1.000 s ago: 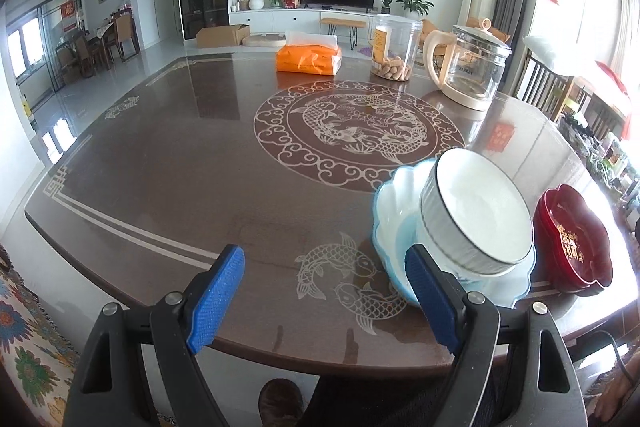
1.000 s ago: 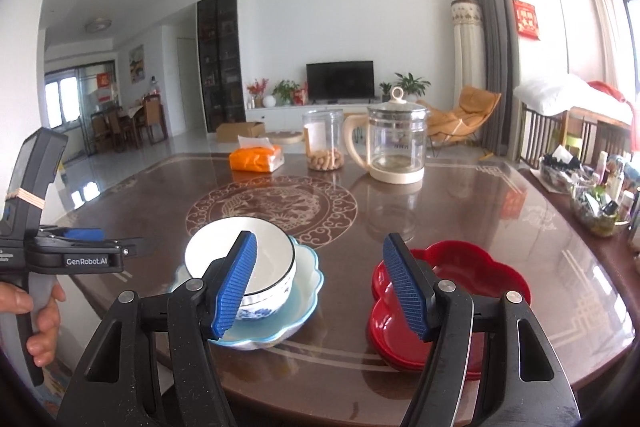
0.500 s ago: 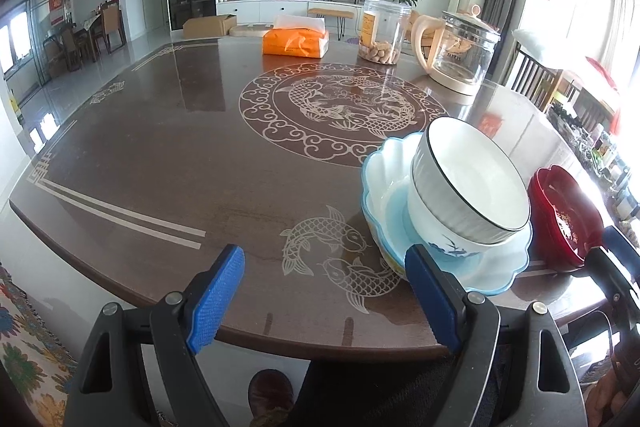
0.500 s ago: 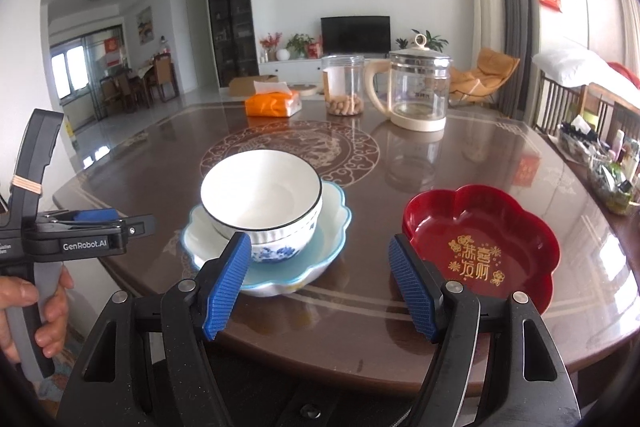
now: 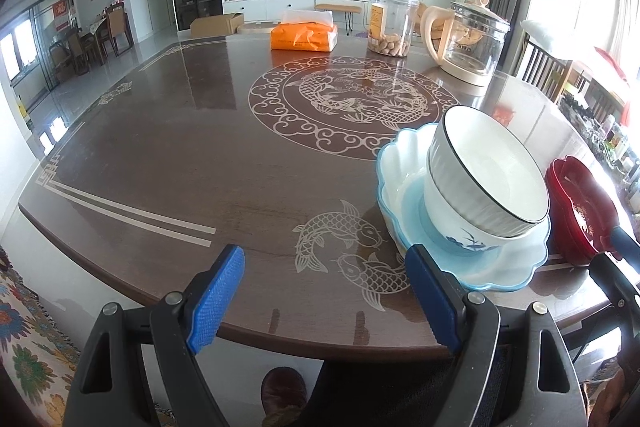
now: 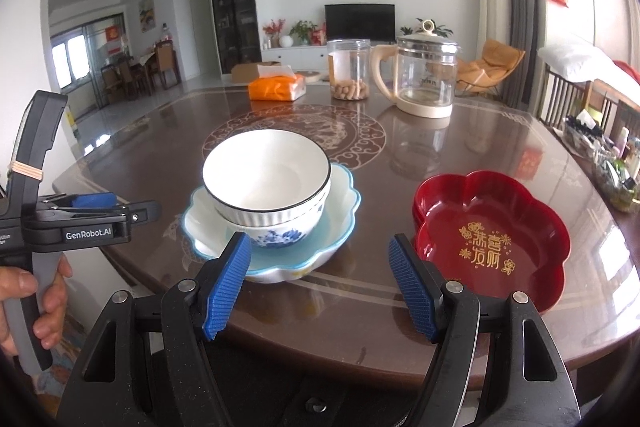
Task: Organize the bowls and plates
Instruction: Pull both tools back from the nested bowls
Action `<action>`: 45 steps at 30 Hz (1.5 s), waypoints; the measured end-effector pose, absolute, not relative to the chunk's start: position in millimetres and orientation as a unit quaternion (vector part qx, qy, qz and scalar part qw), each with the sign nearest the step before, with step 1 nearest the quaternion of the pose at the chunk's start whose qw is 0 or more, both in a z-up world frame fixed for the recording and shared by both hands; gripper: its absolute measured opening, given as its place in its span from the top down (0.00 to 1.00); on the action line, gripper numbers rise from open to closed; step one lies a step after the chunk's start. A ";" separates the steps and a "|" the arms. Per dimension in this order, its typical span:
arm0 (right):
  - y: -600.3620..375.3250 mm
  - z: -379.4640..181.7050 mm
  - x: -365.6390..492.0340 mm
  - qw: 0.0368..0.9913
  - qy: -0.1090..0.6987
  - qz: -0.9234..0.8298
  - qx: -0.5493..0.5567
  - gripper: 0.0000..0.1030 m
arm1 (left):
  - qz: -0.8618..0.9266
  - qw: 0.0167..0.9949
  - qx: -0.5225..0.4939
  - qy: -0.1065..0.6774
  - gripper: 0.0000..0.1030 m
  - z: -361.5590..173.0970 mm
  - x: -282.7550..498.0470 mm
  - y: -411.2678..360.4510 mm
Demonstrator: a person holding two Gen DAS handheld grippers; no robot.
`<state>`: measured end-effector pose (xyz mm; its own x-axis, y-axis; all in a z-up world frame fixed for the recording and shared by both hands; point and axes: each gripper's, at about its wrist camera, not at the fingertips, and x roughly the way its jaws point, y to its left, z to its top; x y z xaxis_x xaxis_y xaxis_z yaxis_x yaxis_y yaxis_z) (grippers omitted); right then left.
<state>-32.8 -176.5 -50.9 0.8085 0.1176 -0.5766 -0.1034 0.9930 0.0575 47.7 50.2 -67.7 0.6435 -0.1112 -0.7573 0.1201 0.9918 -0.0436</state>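
Currently both grippers hover at the near edge of the surface (image 6: 360, 311), neither touching anything. The right gripper (image 6: 320, 283) has its jaws spread and empty, having just been opening a little further; it faces the gap between the two stacks. The left gripper (image 5: 324, 299) also has its jaws spread, holding nothing. At the left, two white bowls (image 6: 268, 179) sit nested in the pale blue scalloped plate (image 6: 340, 227); the red flower-shaped dishes (image 6: 492, 223), apparently two stacked, lie near it on the right, apart. The step in hand looks like an approach. To do it well, the right gripper should probably pinch the red dishes' near rim squarely, lift level, and keep clear of the blue plate's edge. A kettle (image 6: 424, 79), jar (image 6: 348, 71) and tissue pack (image 6: 276, 87) stand far off
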 end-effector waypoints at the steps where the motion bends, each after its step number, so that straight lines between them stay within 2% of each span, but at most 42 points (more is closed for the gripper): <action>1: -176.5 -50.7 -32.6 0.951 0.305 0.058 0.012 0.27 | -0.063 0.907 0.006 0.417 0.20 -68.1 48.0 49.9; 45: -176.0 -52.0 -32.7 0.949 0.310 0.054 0.014 0.27 | -0.047 0.903 0.027 0.425 0.20 -77.0 50.3 51.3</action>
<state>-32.7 -176.0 -52.0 0.8018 0.1106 -0.5872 -0.0931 0.9938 0.0600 50.3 51.3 -77.0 0.6338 -0.0620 -0.7710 0.1086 0.9940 0.0093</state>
